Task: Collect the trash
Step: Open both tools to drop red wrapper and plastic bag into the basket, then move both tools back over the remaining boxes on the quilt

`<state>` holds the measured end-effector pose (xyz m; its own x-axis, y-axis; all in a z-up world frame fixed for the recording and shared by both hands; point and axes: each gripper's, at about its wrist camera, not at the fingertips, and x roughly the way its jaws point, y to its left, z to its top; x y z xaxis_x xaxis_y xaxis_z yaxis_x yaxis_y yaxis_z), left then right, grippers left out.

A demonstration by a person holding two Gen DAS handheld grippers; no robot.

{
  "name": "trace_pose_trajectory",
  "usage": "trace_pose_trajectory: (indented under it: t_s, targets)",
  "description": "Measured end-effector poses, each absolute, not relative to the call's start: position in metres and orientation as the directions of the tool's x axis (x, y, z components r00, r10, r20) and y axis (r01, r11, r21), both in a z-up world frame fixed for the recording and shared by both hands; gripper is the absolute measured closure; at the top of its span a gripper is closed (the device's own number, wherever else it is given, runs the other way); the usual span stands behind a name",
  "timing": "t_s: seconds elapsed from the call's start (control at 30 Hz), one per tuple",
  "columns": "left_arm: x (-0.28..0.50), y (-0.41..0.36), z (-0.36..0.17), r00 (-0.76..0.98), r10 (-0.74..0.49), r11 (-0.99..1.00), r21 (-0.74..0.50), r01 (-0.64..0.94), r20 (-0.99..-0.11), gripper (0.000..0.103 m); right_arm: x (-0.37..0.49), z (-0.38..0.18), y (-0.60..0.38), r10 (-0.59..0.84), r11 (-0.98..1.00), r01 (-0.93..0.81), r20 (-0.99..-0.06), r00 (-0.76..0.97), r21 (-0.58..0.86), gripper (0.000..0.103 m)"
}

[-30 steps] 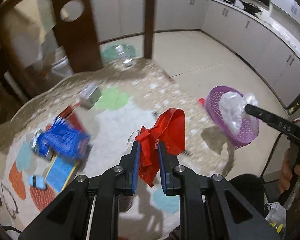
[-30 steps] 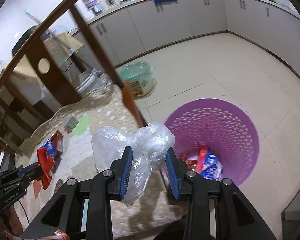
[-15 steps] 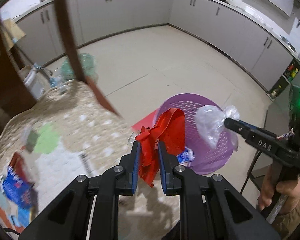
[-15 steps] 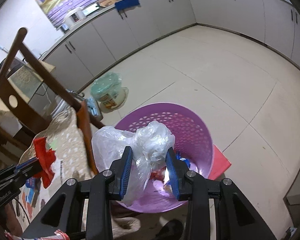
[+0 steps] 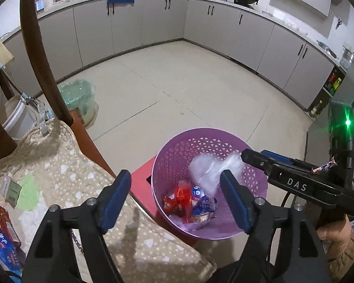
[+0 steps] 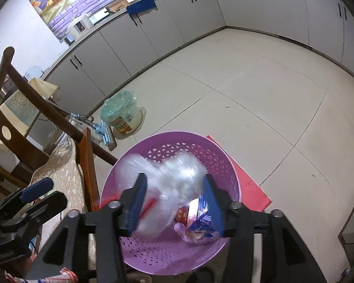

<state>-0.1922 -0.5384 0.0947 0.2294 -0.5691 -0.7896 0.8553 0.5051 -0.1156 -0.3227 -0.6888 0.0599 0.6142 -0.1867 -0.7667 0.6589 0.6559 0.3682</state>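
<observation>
Right now both grippers are hanging over the purple perforated basket (image 5: pixel 201 141), which is sitting on a red stool or board (image 6: pixel 247 184) just beside the chair. The left gripper (image 5: pixel 175 195) is standing with its jaws spread and opening, nothing between them; a red wrapper (image 5: pixel 179 198) is lying in the bottom of the basket beside a blue-and-white packet (image 5: pixel 201 206). The right gripper (image 6: pixel 174 202) is also opening its jaws, and the clear plastic bag (image 6: pixel 172 181) is sitting blurred between the blue pads, apparently slipping free rather than being pinched; whether a pad is touching it is hard to tell.

That bag is looking very light, limp and slick, so it is likely drifting rather than dropping straight, and it may cling to a pad or catch on the basket rim. Any re-grip is best made on a bunched fold, not on a flat sheet, where the pads would slide.

More trash is waiting on the speckled cushion cover (image 5: pixel 66 160) at the left: a blue packet (image 5: pixel 2 243), a red pack (image 5: pixel 6 224) and a small card (image 5: pixel 11 188). Those are looking flat and stiffer; taking them by an edge that is lifting off the fabric seems wisest.
</observation>
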Motion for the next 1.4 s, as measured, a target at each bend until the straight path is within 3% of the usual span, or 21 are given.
trace_pose_trajectory:
  t_s: [0.33,0.8,1.13,1.4]
  targets:
    - [-0.186,-0.503,0.106,0.231,-0.601,0.545,-0.181,0.819,-0.765,0.018,-0.330,0.066,-0.685,-0.209,0.641,0.666,-0.748,0.630,0.382,0.035]
    - [-0.176,-0.401,0.129,0.073,-0.684,0.546,-0.444,0.710,-0.726,0.009,-0.333,0.104,-0.610,-0.185,0.714,0.582,-0.698,0.692,0.389,0.027]
    - [-0.189,-0.297,0.130,0.350,-0.528,0.719,-0.188,0.669,-0.774,0.008,-0.316,0.111,-0.537,-0.092,0.765,0.500,-0.699,0.709,0.406,0.021]
    - [-0.161,-0.171,0.079,0.458,-0.307,0.903,-0.104,0.416,-0.834,0.007,-0.276,0.086,-0.455,0.028,0.867,0.369,-0.772,0.635,0.335,0.020]
